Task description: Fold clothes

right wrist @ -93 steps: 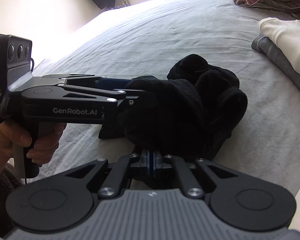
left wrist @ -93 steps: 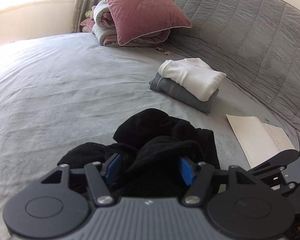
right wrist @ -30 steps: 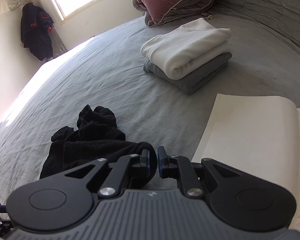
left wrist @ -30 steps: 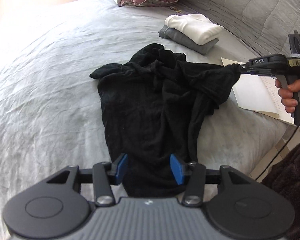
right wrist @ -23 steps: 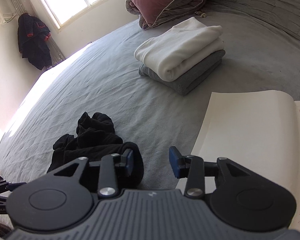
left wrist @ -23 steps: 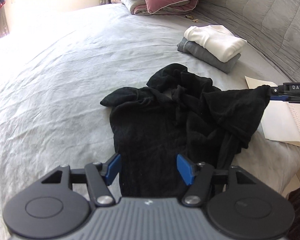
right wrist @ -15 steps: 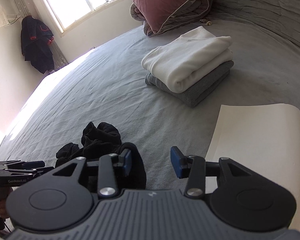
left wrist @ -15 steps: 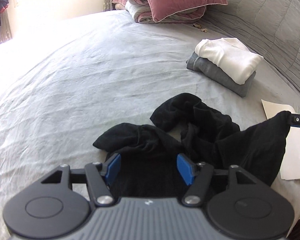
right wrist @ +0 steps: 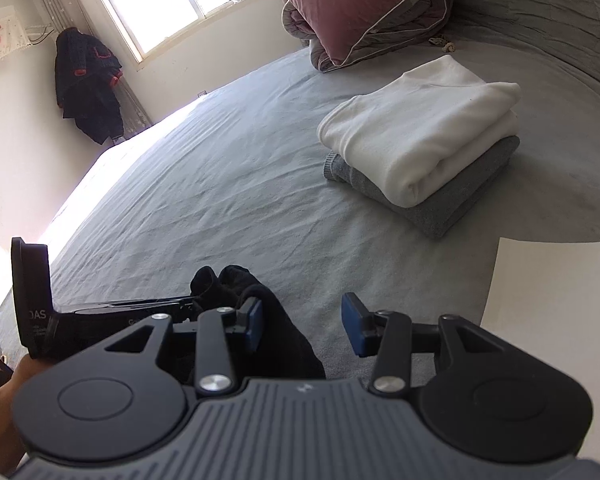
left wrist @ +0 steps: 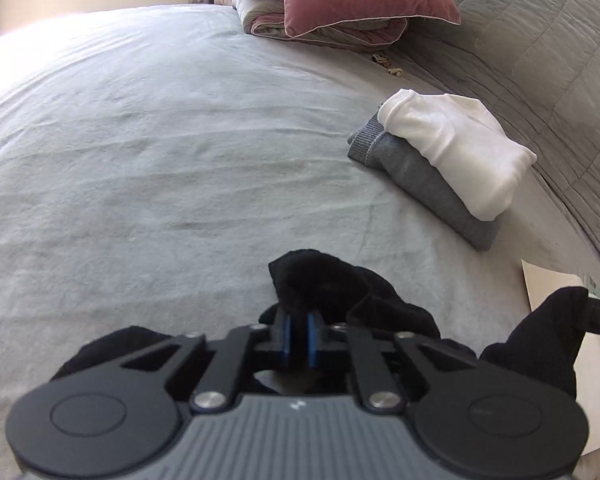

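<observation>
Jaws: left gripper [left wrist: 299, 336] pinched on crumpled black knit garment [left wrist: 320, 288], right gripper [right wrist: 302, 328] spread beside it, empty; garment heaped on grey bedsheet [left wrist: 160, 152], near folded white-on-grey stack [right wrist: 420, 160]; step: spreading flat; next, right regrasps an edge.

A black garment [left wrist: 332, 292] lies crumpled at the lower centre of the left wrist view, bunched in dark folds on the bed. At the right of the frame, a folded white garment [left wrist: 456, 148] rests stacked on a folded grey one [left wrist: 416, 176].
</observation>
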Motion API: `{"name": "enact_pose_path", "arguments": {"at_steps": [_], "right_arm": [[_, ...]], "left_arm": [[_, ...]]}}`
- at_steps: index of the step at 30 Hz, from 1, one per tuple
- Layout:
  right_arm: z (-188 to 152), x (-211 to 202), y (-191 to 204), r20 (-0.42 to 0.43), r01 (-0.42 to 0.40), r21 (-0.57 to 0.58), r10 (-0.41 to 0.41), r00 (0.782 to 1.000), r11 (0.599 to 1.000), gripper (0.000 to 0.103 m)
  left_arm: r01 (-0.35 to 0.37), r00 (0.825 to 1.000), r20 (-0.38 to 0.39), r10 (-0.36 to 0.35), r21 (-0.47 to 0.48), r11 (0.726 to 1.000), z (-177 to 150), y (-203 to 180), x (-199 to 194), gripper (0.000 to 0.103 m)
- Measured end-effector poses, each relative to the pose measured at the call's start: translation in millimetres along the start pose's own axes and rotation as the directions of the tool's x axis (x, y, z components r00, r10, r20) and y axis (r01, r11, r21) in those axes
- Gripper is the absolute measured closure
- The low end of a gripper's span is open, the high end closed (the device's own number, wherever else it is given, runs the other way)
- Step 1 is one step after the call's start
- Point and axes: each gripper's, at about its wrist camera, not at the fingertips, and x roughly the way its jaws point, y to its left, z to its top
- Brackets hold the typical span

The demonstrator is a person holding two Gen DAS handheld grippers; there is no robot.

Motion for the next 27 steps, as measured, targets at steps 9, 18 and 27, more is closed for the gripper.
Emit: {"name": "enact_pose_path", "arguments": {"at_steps": [9, 18, 27], "right_arm": [[-2, 13, 23, 0.005, -0.014, -0.027, 0.014, 1.0, 1.0, 0.074], [3, 27, 58, 0.035, -0.043, -0.019, 0.044, 0.998, 0.999, 0.091], [2, 57, 93, 0.034, -0.058, -0.034, 0.059, 0.998, 0.998, 0.099]], "left_arm": [[-0.147, 0.981, 0.115, 0.158, -0.096, 0.984, 11, 42, -31, 0.099], [-0.352, 0.901, 0.189, 0.39, -0.208, 0.913, 27, 120, -85, 0.099], [-0.457, 0.824, 0.193, 0.532, -0.327, 0.827, 21, 194, -125, 0.099]]}}
